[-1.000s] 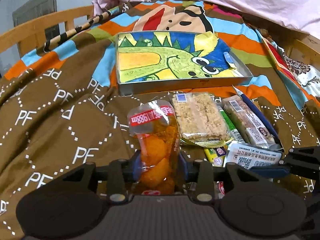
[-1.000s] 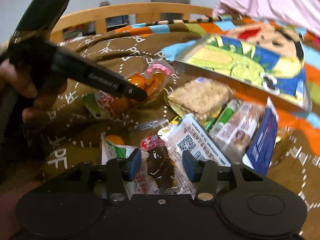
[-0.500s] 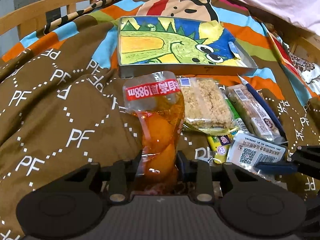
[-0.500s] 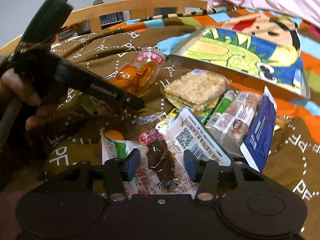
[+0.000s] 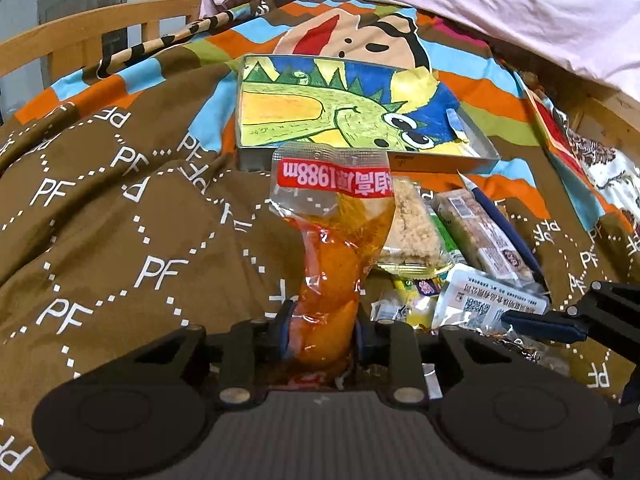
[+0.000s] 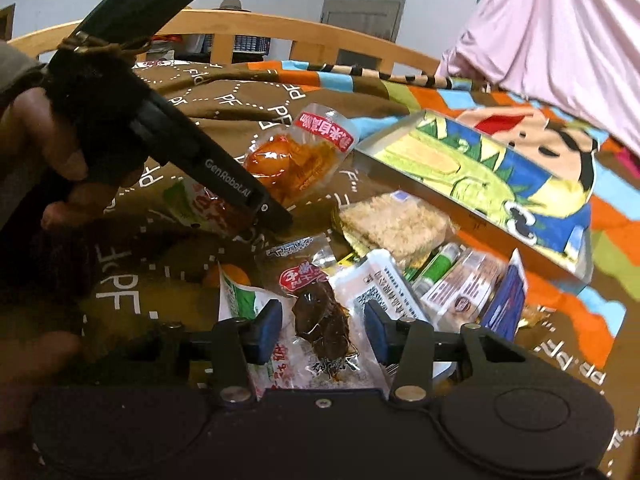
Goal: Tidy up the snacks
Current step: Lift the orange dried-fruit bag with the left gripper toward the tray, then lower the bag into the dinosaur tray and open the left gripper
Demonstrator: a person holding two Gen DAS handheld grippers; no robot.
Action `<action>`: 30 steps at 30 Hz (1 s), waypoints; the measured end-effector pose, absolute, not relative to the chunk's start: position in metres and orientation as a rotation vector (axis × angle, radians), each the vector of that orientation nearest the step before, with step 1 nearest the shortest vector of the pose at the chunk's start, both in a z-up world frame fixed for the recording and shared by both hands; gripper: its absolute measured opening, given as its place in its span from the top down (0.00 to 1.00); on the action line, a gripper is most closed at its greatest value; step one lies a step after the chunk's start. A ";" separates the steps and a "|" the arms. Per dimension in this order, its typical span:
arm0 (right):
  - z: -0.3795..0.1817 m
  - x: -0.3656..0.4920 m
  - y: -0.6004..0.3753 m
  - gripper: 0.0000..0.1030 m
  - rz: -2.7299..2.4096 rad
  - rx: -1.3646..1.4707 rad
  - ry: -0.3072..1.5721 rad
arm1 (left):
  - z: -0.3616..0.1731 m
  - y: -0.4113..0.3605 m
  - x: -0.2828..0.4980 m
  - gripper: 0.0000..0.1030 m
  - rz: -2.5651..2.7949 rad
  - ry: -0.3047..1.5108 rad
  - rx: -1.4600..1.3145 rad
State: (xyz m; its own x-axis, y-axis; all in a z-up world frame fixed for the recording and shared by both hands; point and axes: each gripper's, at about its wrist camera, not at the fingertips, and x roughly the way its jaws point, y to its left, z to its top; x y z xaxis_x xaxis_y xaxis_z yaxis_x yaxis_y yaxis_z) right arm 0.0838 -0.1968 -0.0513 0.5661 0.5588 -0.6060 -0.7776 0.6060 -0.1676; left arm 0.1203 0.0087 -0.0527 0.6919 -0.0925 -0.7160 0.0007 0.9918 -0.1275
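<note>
Left hand-held gripper (image 5: 320, 330) clamps orange snack pouch (image 5: 334, 248) | right hand-held gripper (image 6: 323, 332) open over dark snack packet (image 6: 322, 320)

A bed with a brown "PF"-patterned, colour-striped quilt (image 5: 120, 208) carries everything. On it lies a shallow grey tray lined with a green dinosaur drawing (image 5: 352, 120). Just before the tray sits a loose heap of wrapped snacks: a clear-wrapped puffed-rice bar (image 6: 394, 222), a brown cereal bar (image 5: 484, 236) and a white QR-coded packet (image 6: 384, 292).
</note>
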 end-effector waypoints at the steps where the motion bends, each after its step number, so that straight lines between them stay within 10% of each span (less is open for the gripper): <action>1: -0.050 0.083 -0.197 0.54 0.813 -0.453 0.523 | -0.051 0.009 0.120 0.71 -0.053 0.802 -0.121; 30: -0.003 0.296 -0.188 0.54 0.538 -0.320 0.337 | -0.007 0.043 0.300 0.70 -0.060 0.608 -0.169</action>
State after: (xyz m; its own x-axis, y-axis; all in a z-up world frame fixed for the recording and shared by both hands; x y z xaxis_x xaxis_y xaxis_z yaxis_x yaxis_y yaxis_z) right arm 0.2961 -0.1877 -0.0026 0.8069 0.4423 -0.3915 -0.5455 0.8122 -0.2068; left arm 0.3003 0.0432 -0.0066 0.8195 -0.1056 -0.5632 0.0061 0.9844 -0.1757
